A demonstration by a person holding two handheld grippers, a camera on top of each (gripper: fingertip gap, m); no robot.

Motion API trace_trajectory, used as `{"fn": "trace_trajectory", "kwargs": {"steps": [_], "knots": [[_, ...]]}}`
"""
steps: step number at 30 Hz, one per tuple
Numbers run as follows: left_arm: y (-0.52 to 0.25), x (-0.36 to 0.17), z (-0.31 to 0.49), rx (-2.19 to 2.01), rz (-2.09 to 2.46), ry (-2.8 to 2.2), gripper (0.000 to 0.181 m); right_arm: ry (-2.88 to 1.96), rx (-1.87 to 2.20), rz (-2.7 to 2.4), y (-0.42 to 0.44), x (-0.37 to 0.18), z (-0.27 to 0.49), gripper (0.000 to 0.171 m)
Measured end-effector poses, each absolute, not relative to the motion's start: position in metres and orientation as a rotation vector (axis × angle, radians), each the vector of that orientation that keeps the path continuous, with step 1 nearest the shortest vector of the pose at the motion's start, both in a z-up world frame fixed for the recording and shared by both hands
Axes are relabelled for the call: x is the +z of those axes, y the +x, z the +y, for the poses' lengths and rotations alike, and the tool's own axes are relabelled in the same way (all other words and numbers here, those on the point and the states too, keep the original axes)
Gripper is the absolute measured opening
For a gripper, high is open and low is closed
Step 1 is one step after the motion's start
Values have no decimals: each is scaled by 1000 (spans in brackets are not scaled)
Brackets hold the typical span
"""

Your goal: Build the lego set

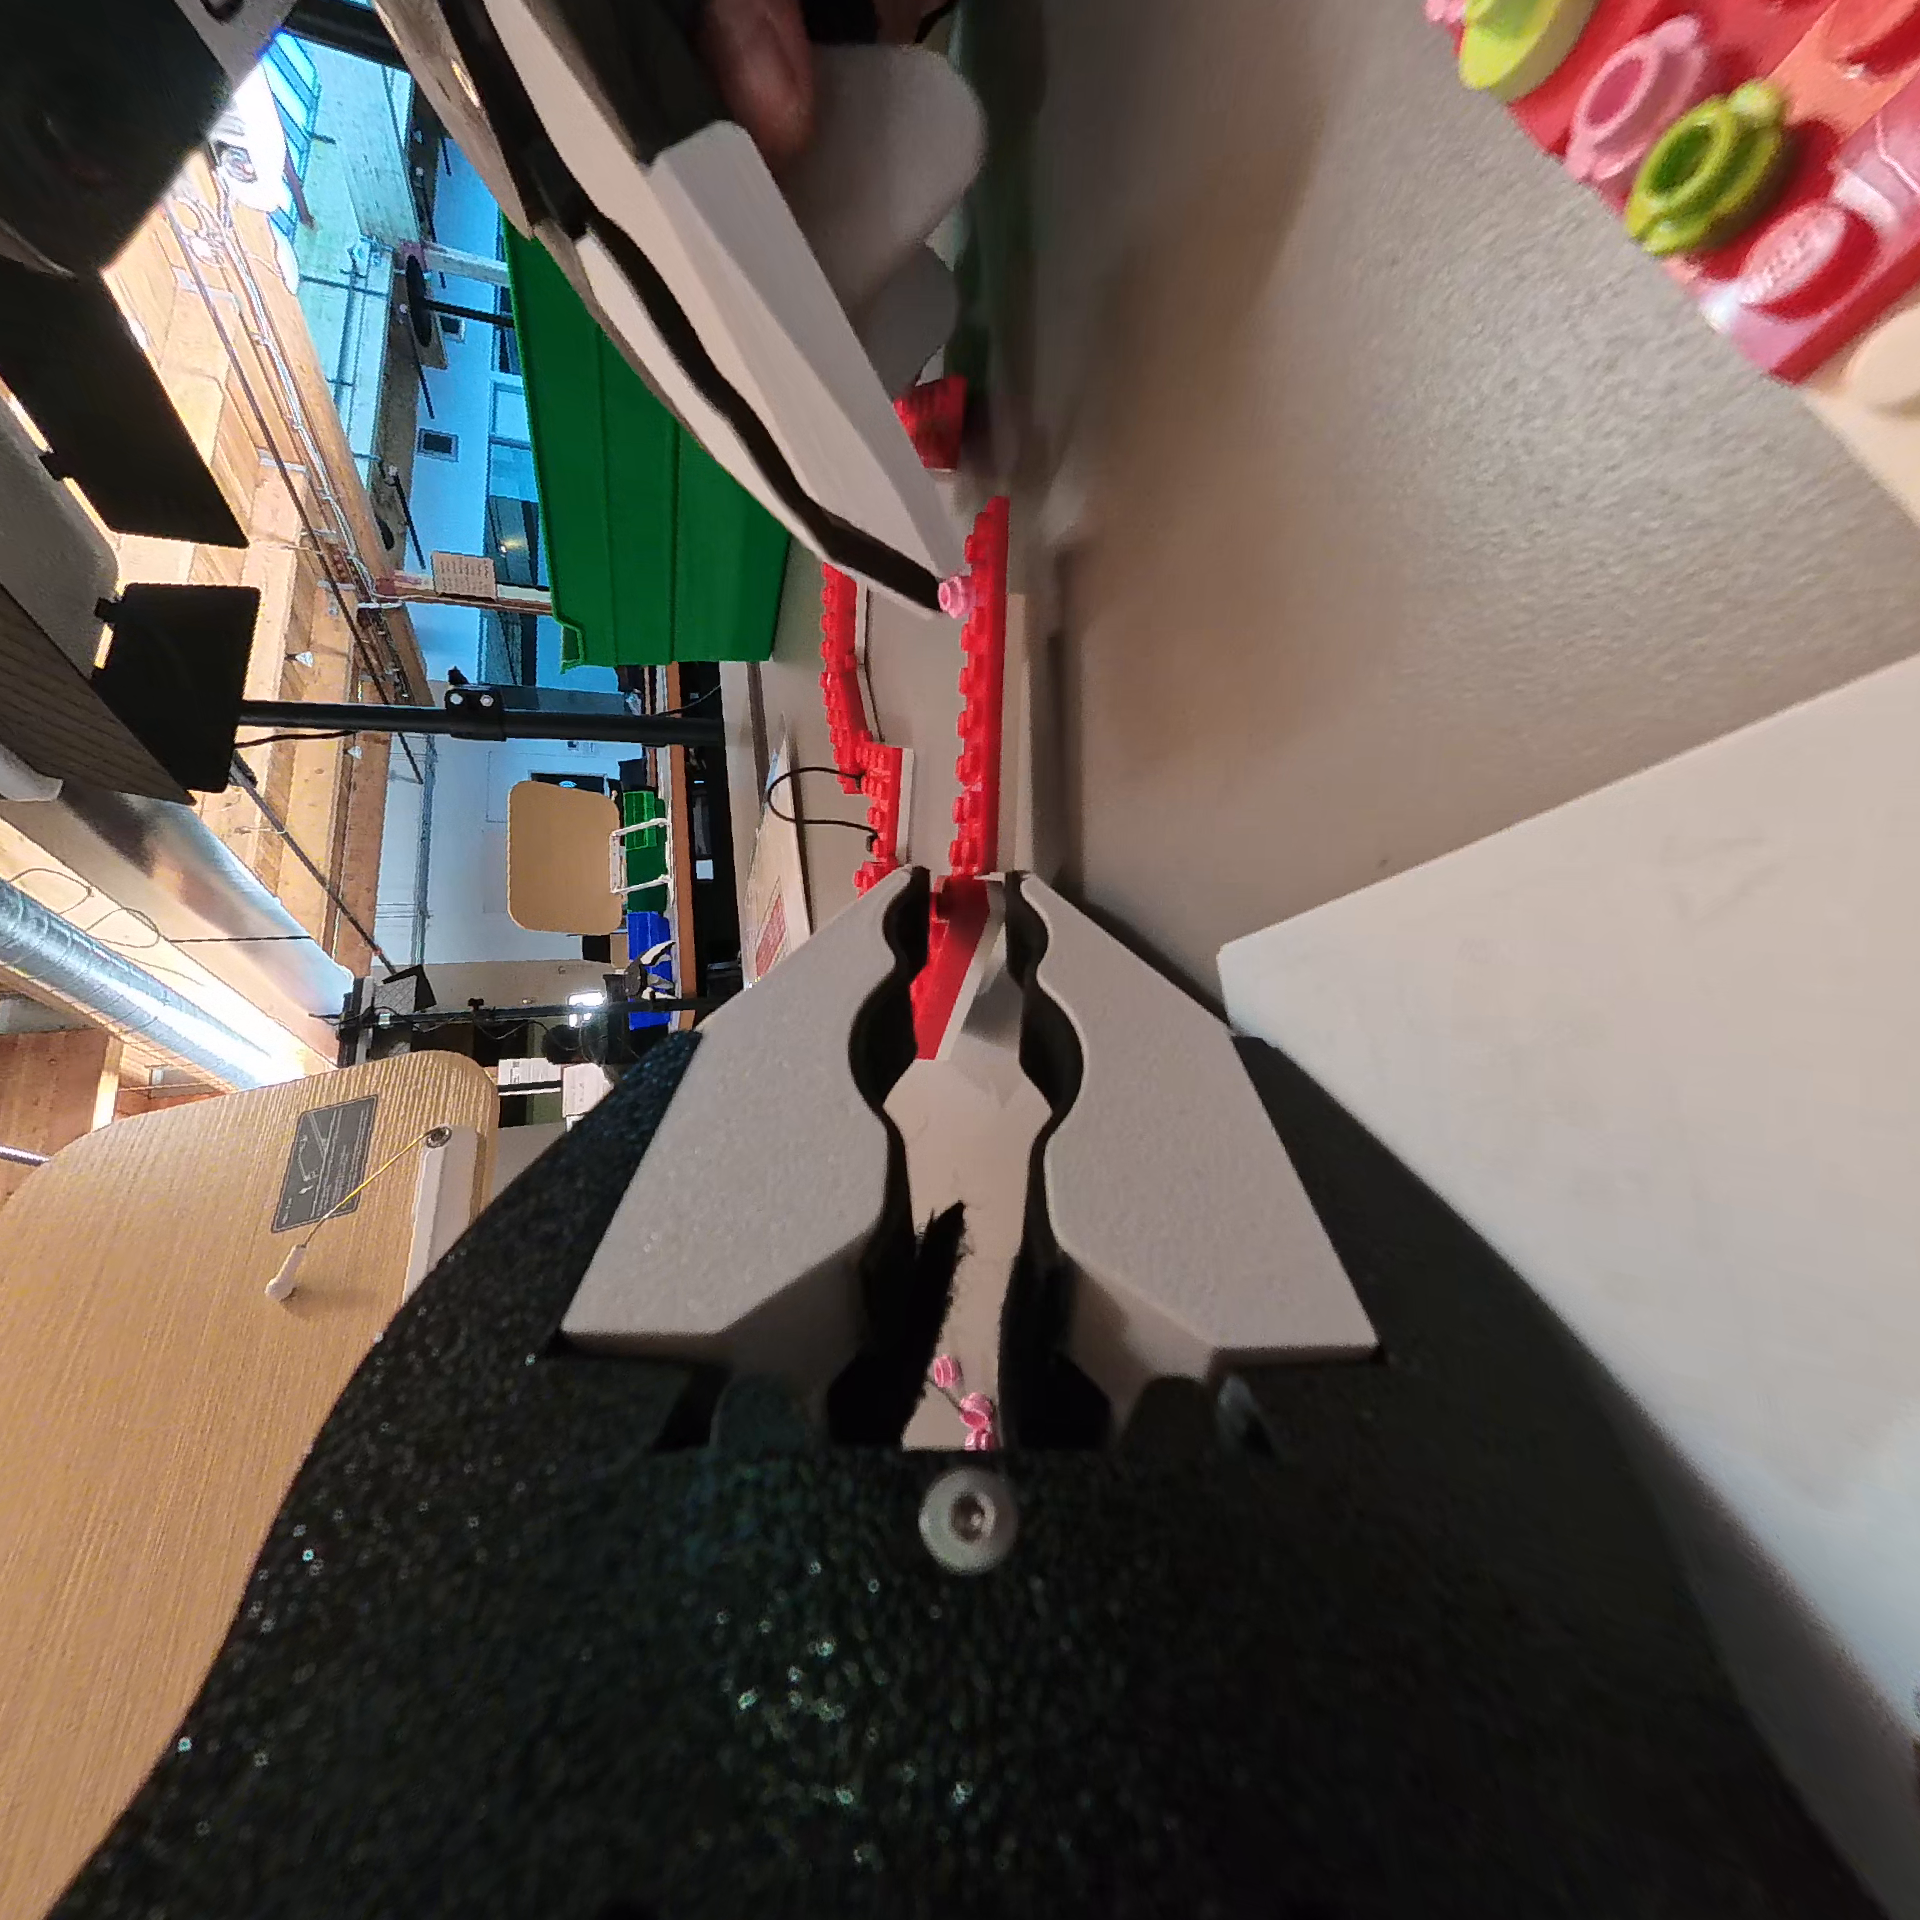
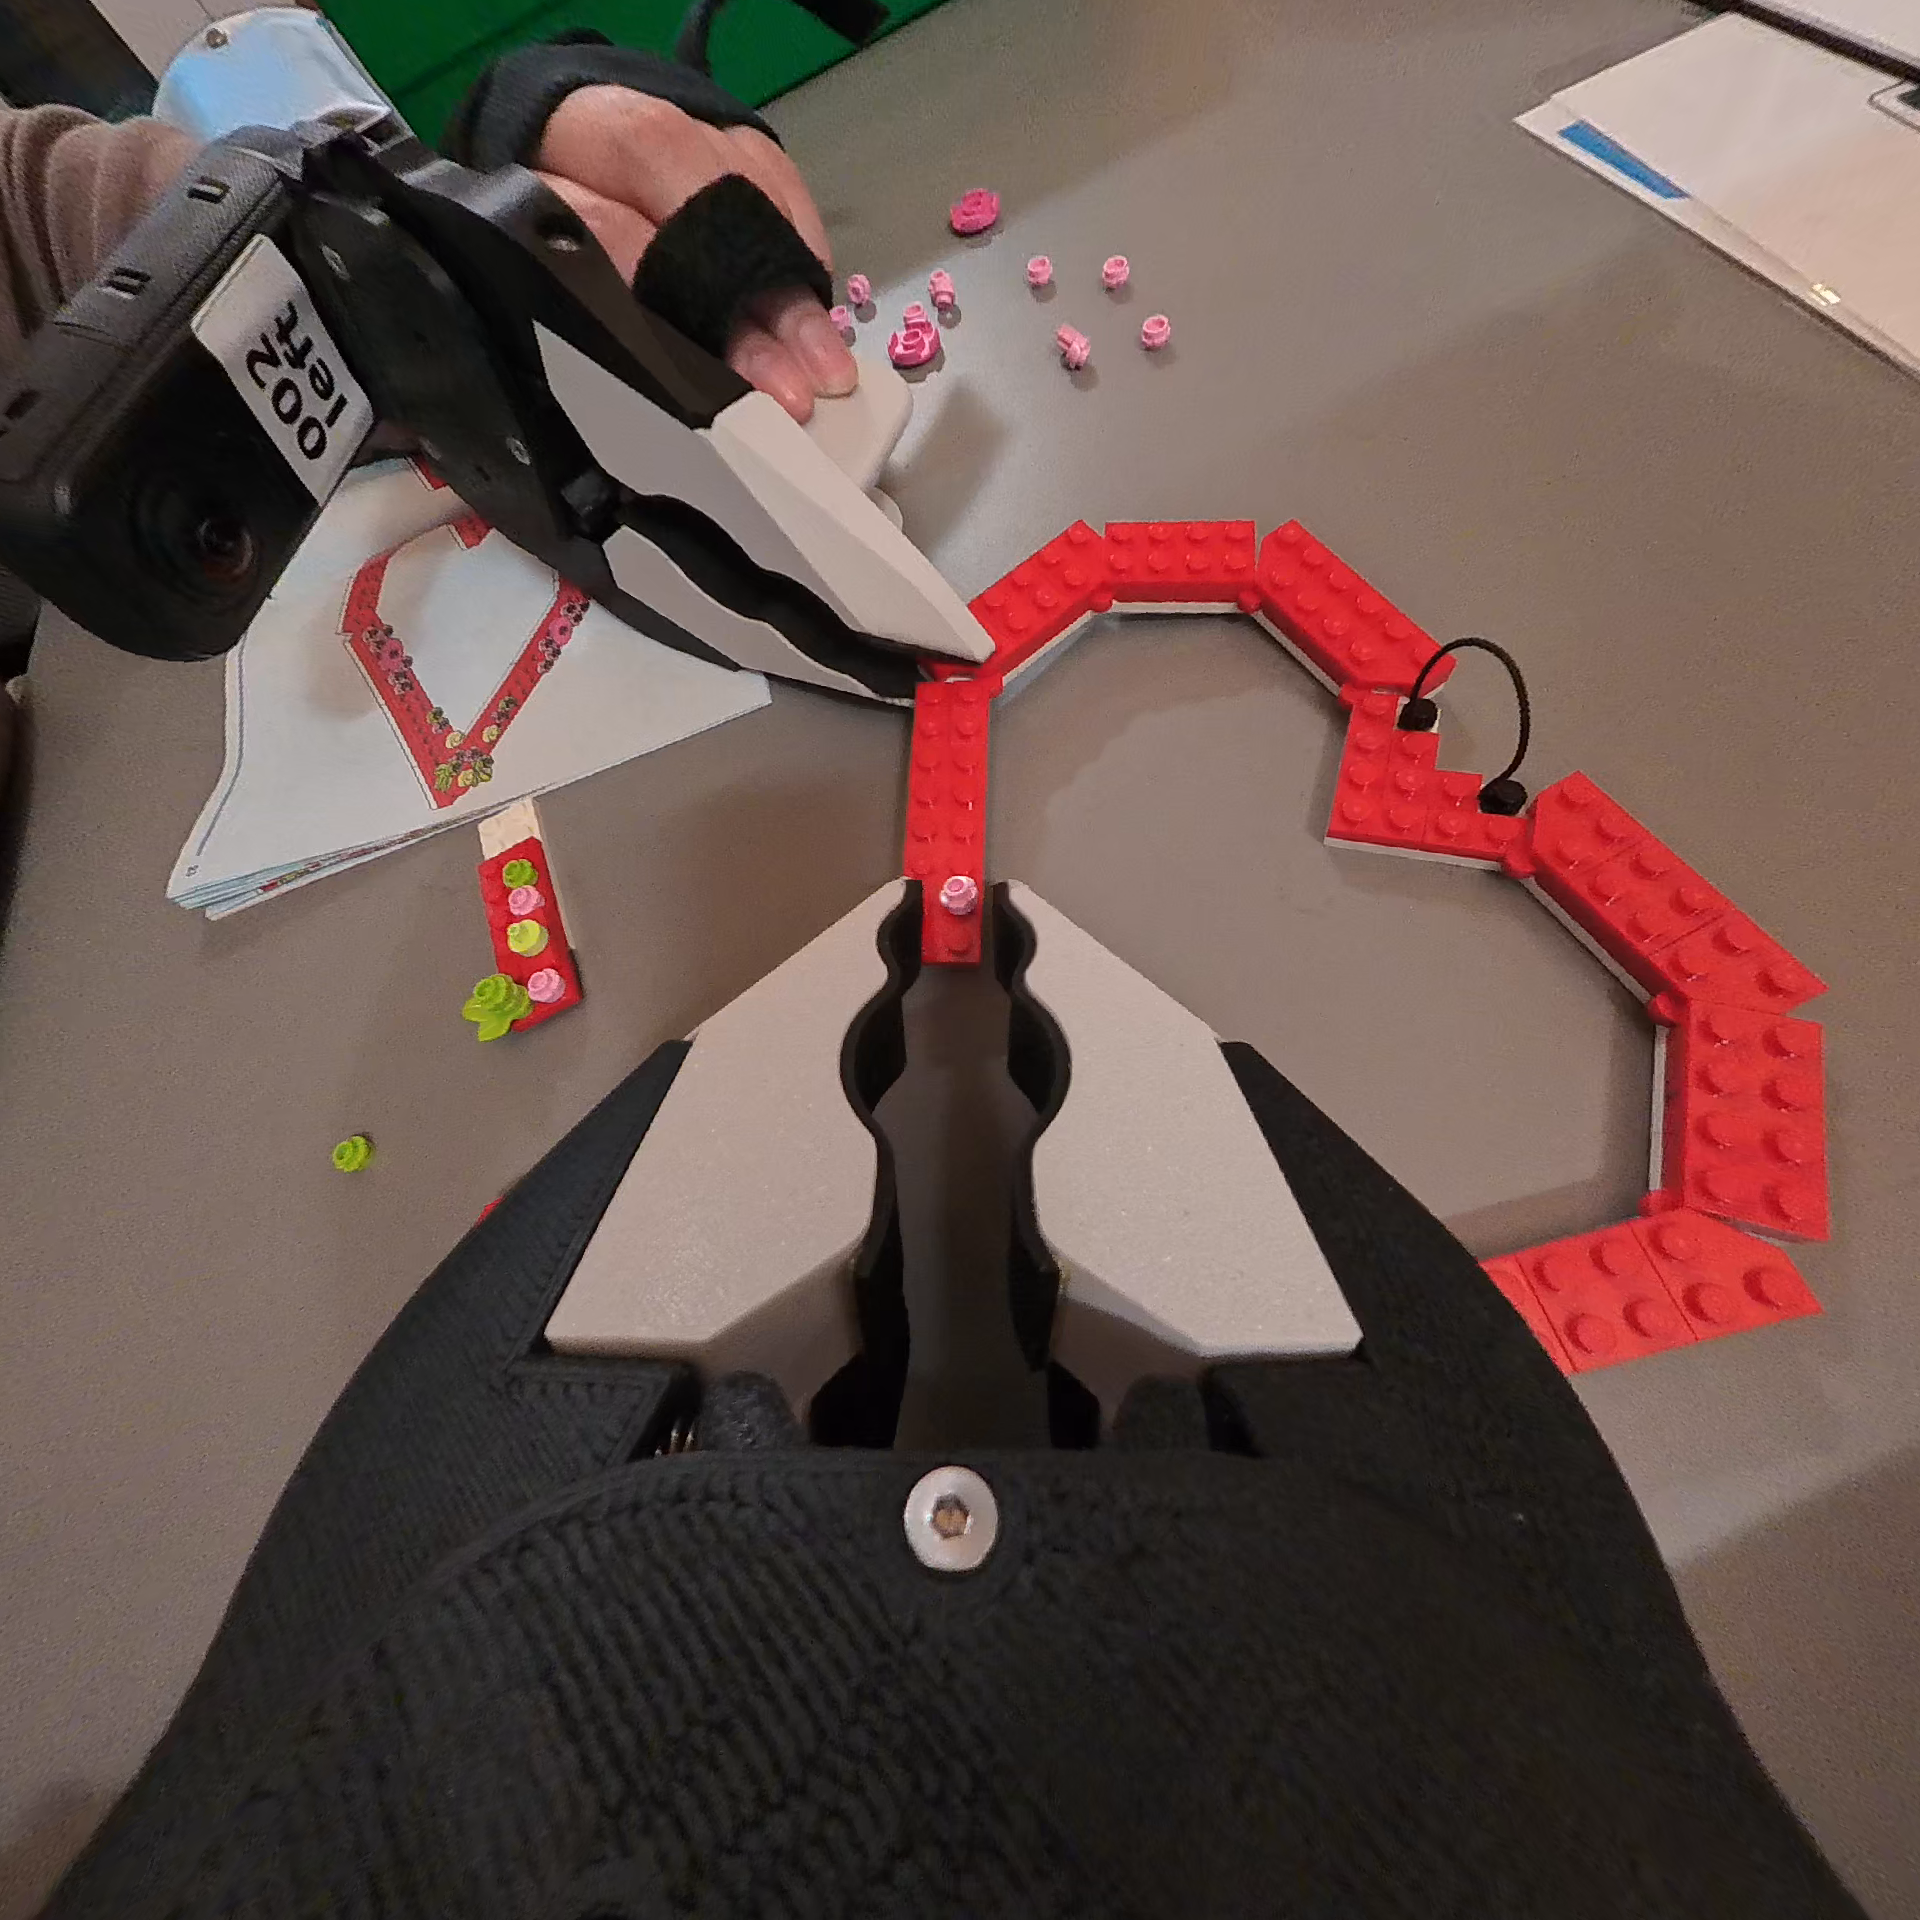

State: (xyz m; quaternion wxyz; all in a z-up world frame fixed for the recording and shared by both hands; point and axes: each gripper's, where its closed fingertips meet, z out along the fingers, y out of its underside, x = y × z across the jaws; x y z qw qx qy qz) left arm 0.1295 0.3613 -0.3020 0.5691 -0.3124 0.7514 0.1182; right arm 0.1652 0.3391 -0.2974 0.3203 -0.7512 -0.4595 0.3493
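Note:
A red heart-shaped brick frame (image 2: 1340,613) lies flat on the grey table (image 2: 1247,364), with a straight red strip (image 2: 948,779) running from its notch toward me. My left gripper (image 2: 961,655) is shut on the frame where strip and curve meet. Its own view shows the red plate (image 1: 951,966) pinched between the tips of the left gripper (image 1: 964,883). My right gripper (image 2: 956,896) stands astride the strip's near end, jaws narrowly apart. A small pink stud (image 2: 958,894) sits on the strip between its tips. The left wrist view shows the right gripper (image 1: 948,590) touching that stud (image 1: 954,594).
A small red build with green and pink flower pieces (image 2: 525,935) lies left of the strip. Beside it is the open instruction booklet (image 2: 468,727). Several loose pink studs (image 2: 1081,343) lie at the back, a green stud (image 2: 353,1151) front left, and papers (image 2: 1766,177) back right. Tip to tip, the grippers are about 5 centimeters apart.

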Motion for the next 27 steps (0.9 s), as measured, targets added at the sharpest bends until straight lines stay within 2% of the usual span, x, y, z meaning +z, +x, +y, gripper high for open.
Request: {"fn": "trace_trajectory", "kwargs": {"steps": [3,6,12,20,27], "knots": [[129,-302,361,277,1764,-734,12,-1945,888,-1211,166,-293,339,21],[129,-302,362,273,1760,-747,12,-1805,723,-1224,168,-280,340,46],[128,-302,365,261,1750,-777,12,-1515,91,-1507,166,-286,330,54],[128,-299,367,239,1727,-811,12,-1295,-382,-1671,161,-295,339,39],[128,-298,367,238,1724,-811,12,-1242,-518,-1715,163,-303,347,19]]}}
